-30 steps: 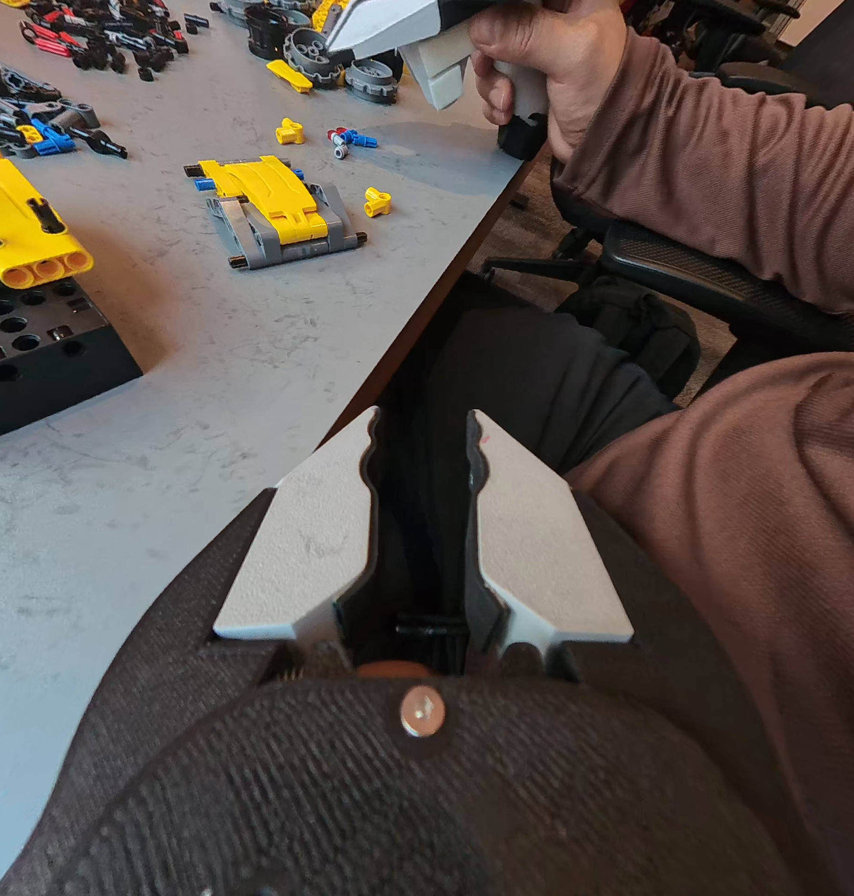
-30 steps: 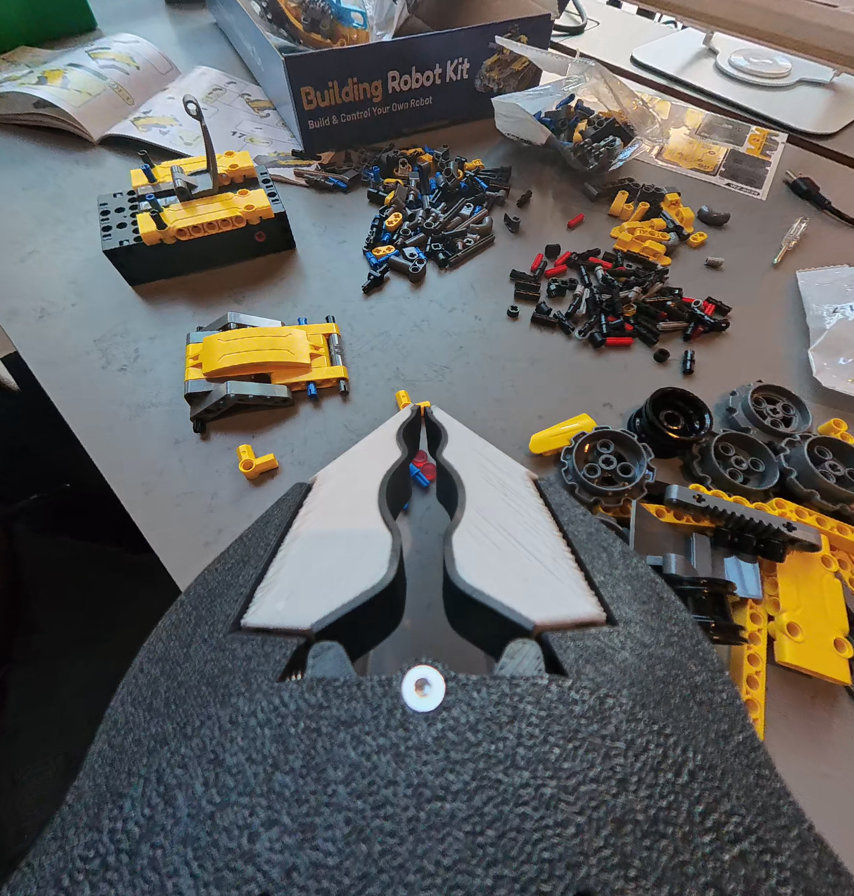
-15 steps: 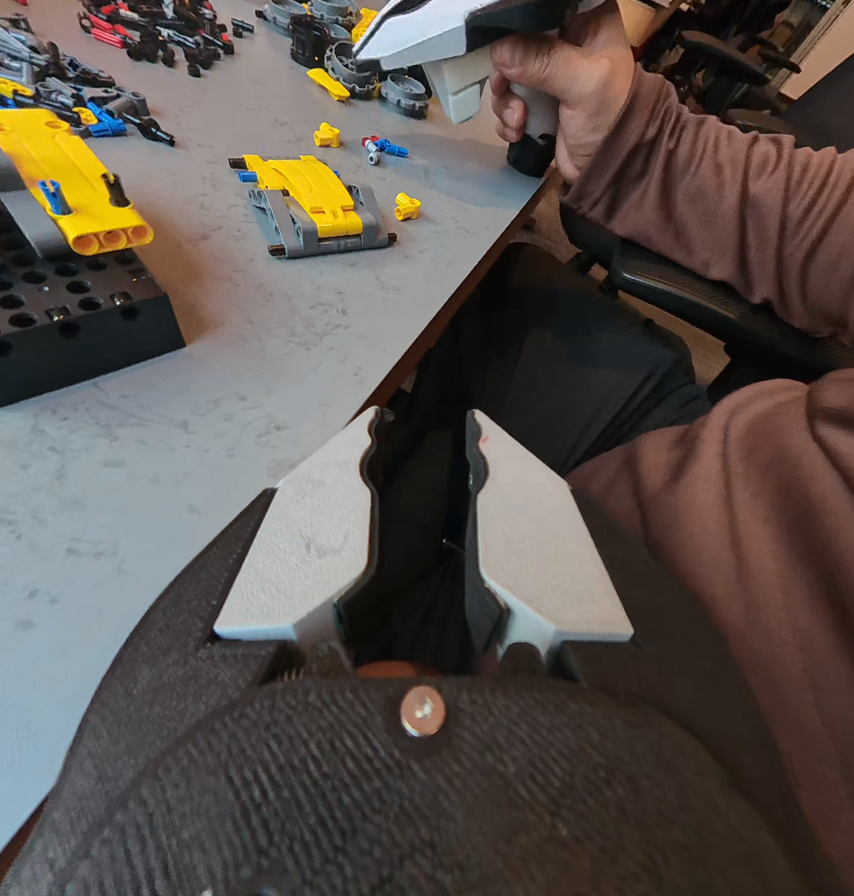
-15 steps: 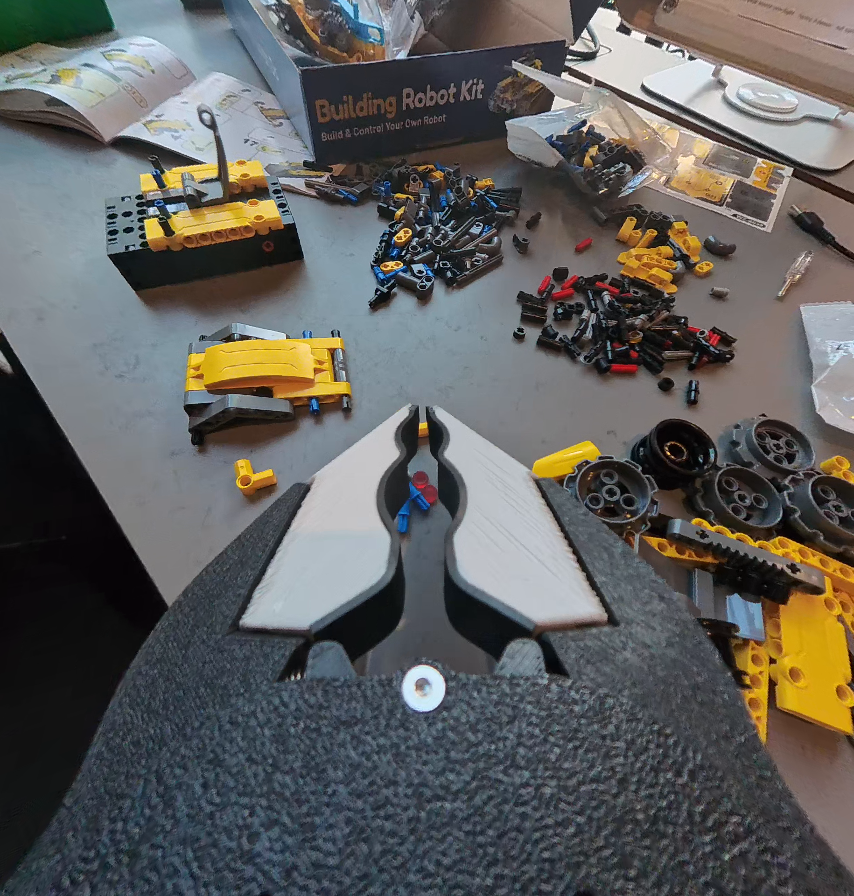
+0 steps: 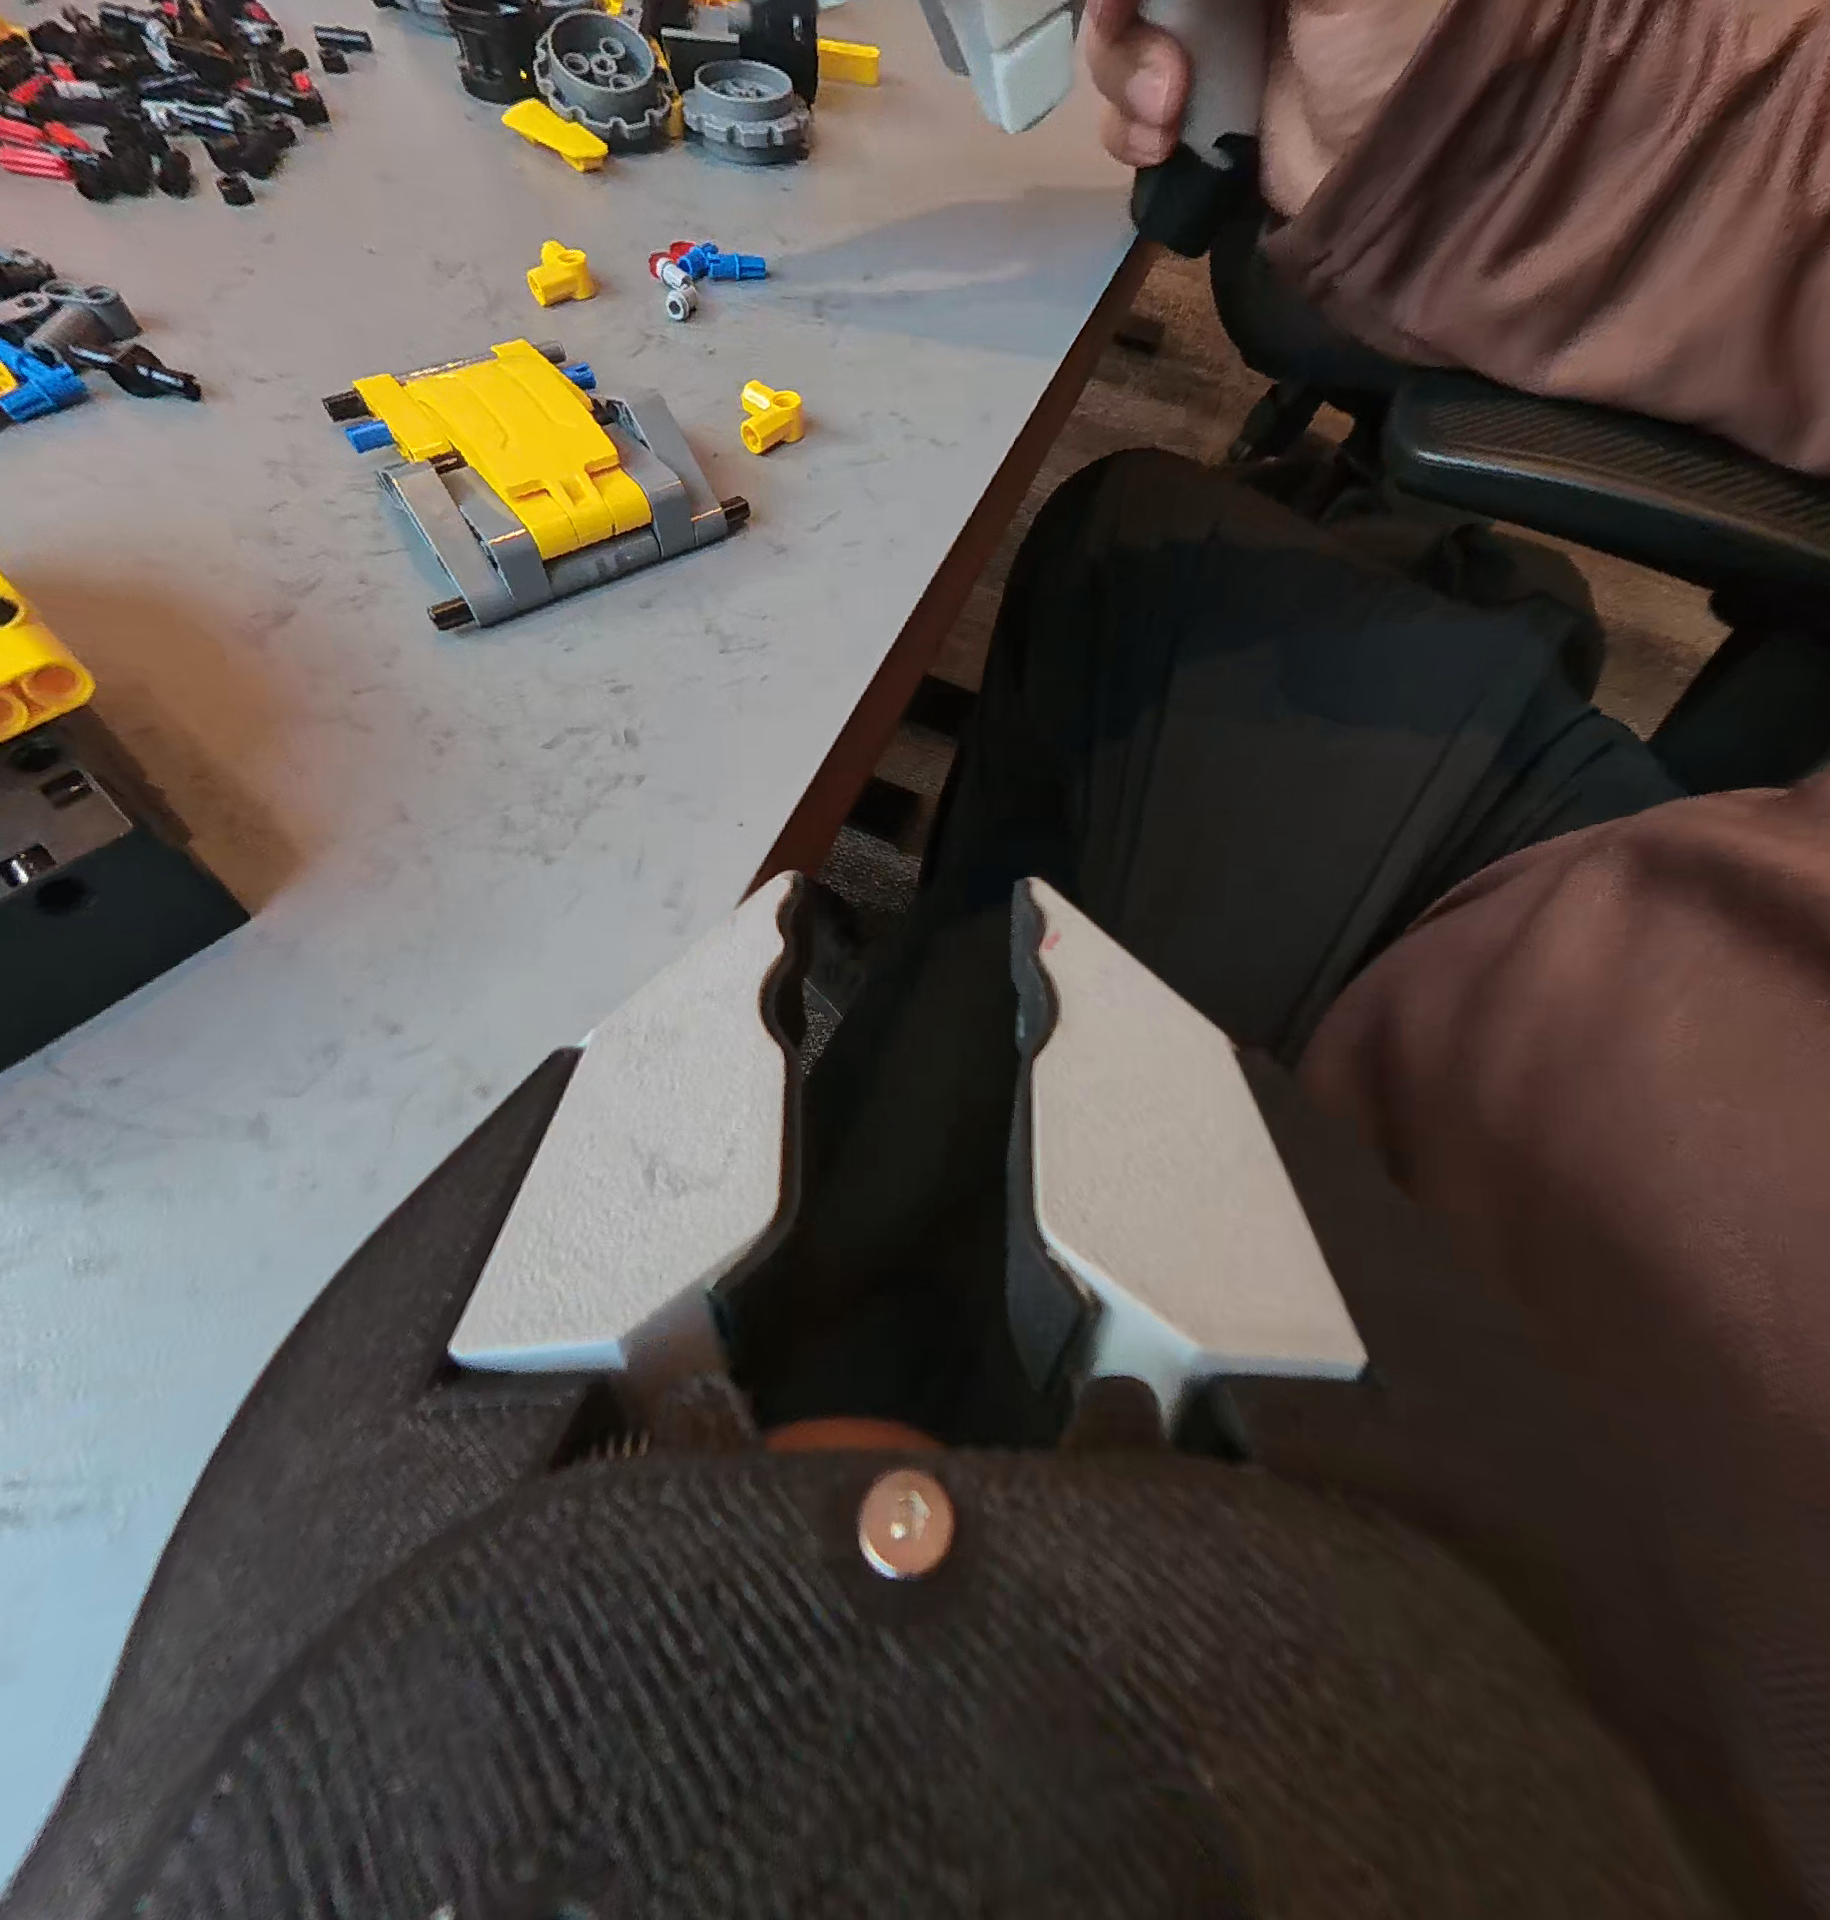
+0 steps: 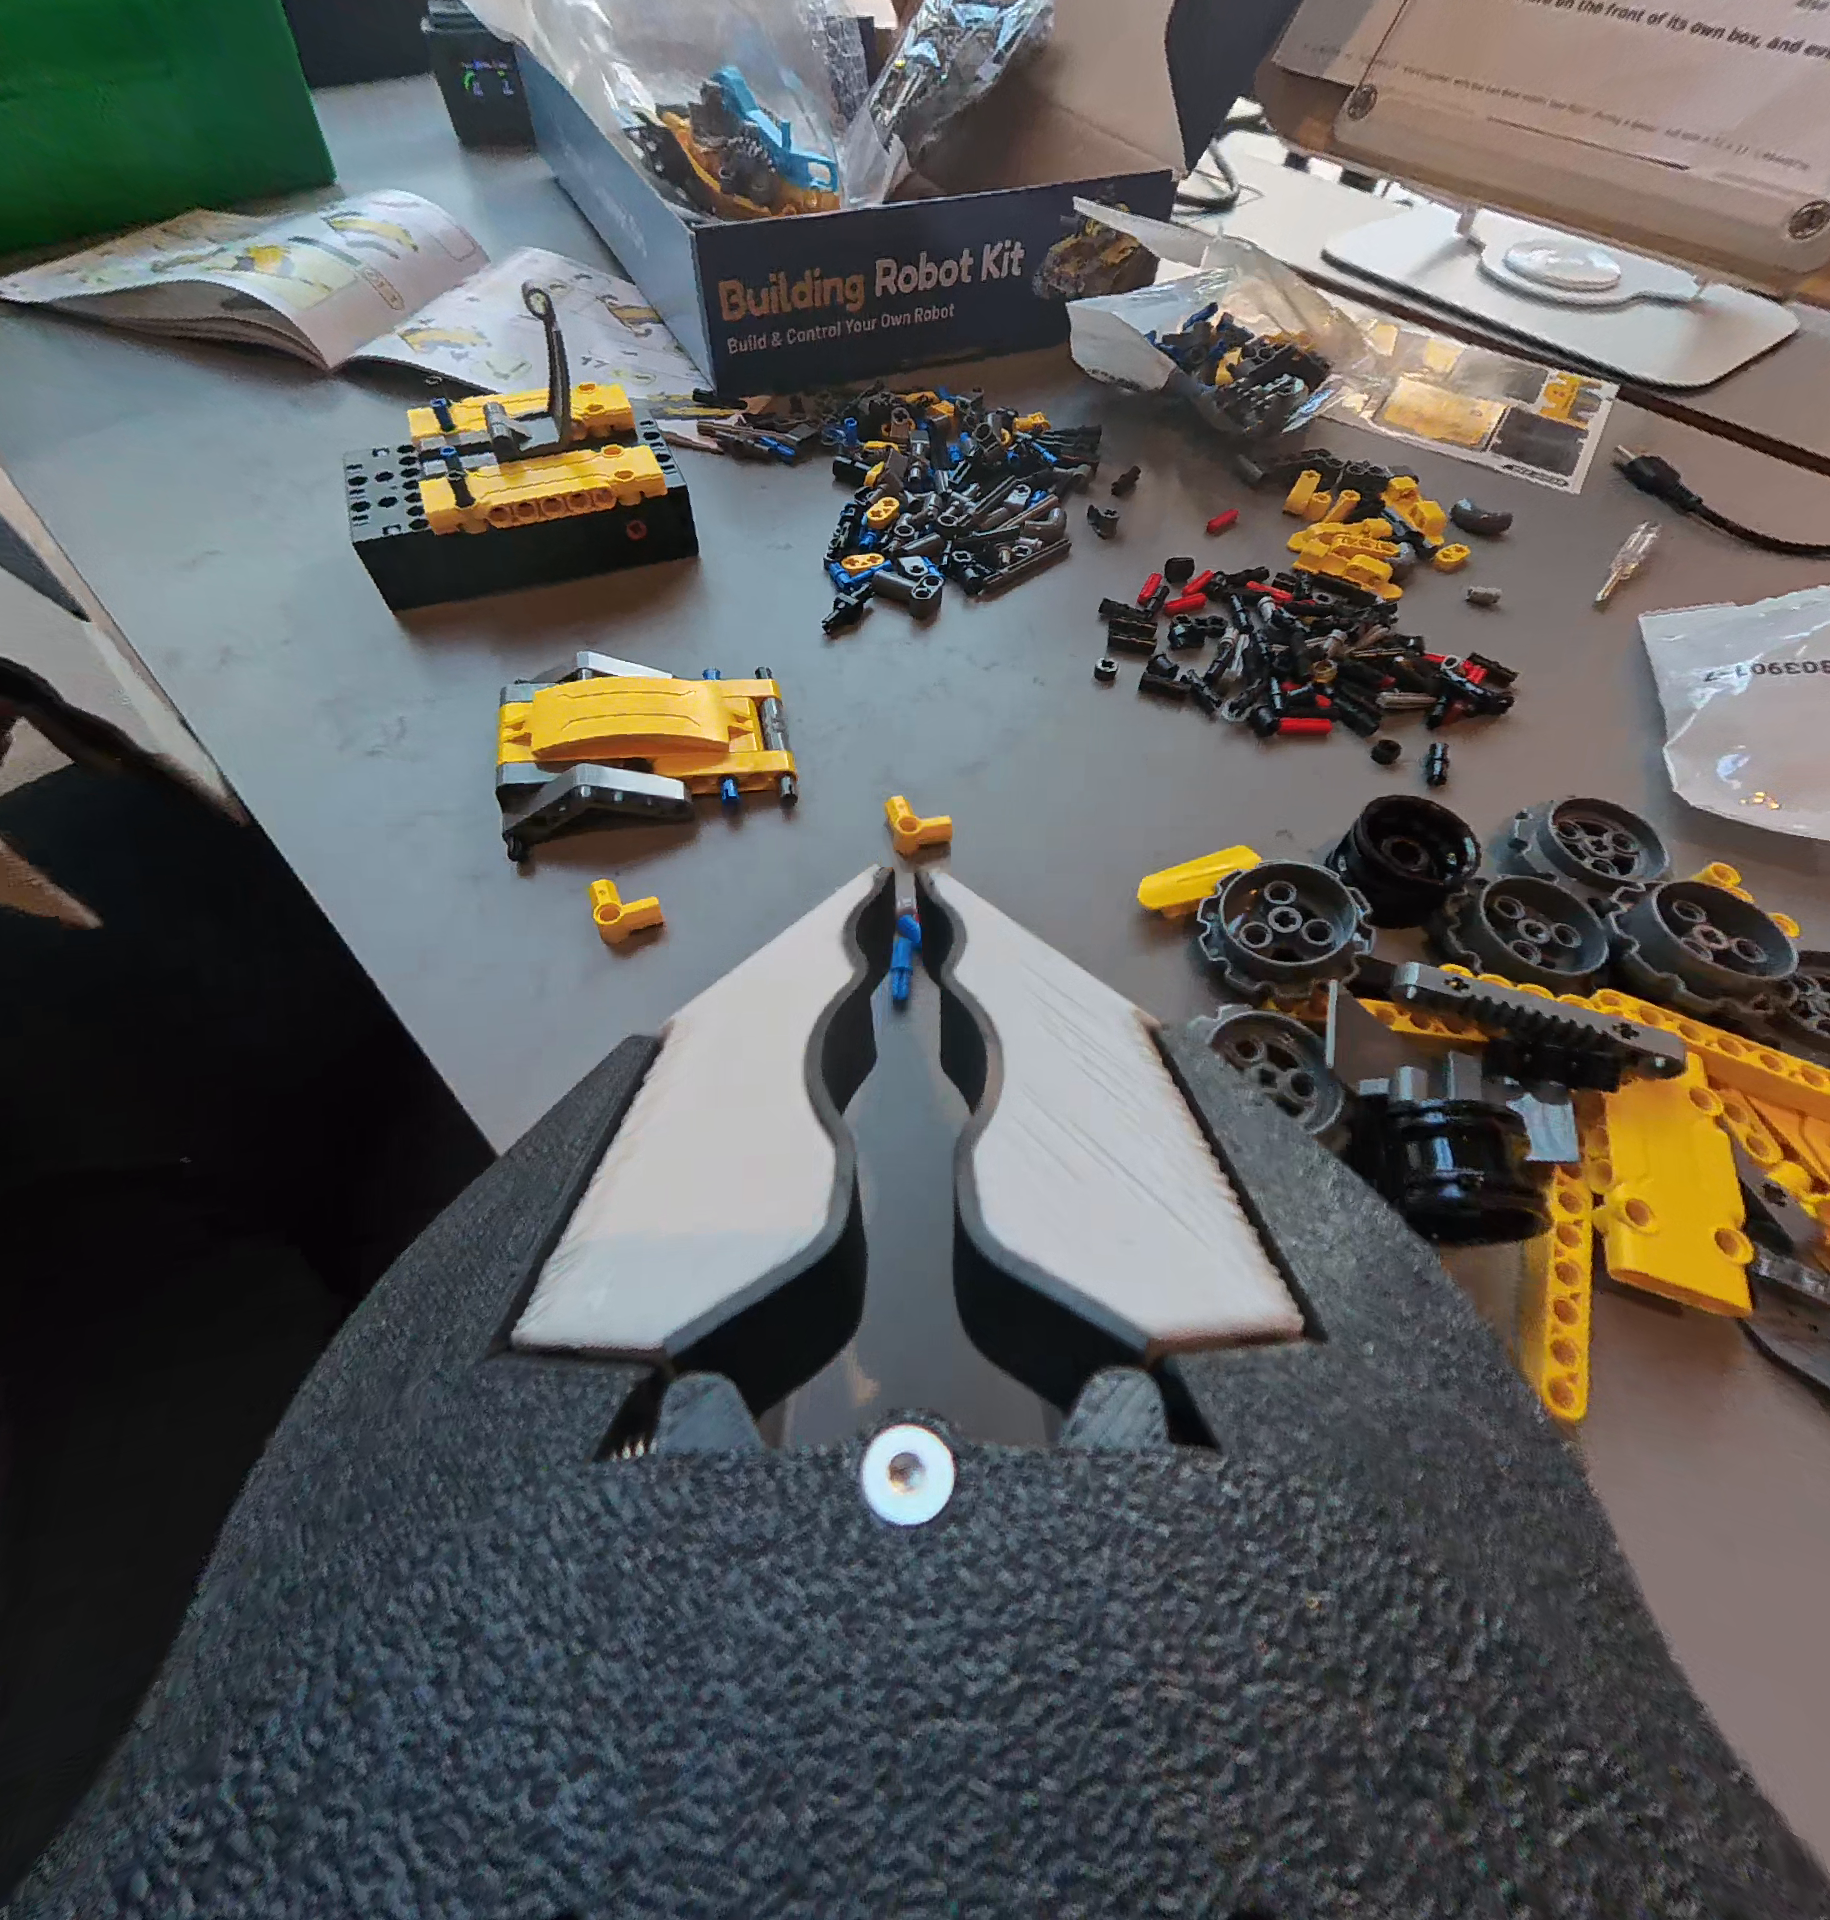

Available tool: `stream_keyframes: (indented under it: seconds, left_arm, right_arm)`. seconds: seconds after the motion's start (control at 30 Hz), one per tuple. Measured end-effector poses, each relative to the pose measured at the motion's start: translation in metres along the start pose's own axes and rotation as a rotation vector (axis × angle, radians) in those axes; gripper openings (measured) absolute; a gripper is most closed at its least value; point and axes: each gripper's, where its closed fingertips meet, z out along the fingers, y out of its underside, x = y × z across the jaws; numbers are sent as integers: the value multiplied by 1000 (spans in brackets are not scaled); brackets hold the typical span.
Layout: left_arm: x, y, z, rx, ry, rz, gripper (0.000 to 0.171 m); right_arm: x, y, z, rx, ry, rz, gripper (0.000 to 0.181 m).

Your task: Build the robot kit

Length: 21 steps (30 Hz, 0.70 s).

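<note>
The right gripper (image 6: 903,883), nearly closed, had dropped over the blue pin (image 6: 903,961); the left gripper (image 5: 903,904) stayed wide, empty.

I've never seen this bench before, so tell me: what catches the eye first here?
The yellow and grey assembly lies mid-table, a black block with yellow beams behind it. Dark wheels on yellow beams heap at the right. The right gripper, nearly shut, hangs over small blue pins; the left gripper is open off the table edge.
</note>
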Motion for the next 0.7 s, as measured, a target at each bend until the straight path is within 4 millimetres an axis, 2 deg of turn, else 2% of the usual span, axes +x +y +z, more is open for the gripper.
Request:
stream_keyframes:
  seconds: [0.1,0.27,0.33,0.5,0.7]
  left_arm:
    - [0,0,5,0,9,-7,29]
    - [13,-7,13,29,47,-61,38]
    - [18,-3,17,17,42,-44,38]
    - [32,5,24,-16,75,5,38]
    - [28,4,18,-12,66,65,37]
  right_arm:
    - [4,7,-3,-33,-28,10,3]
    - [2,24,4,-162,-94,50,8]
    - [2,34,8,-213,-78,42,9]
    - [-4,33,13,-222,-93,56,10]
    - [-4,43,22,-307,-88,83,11]
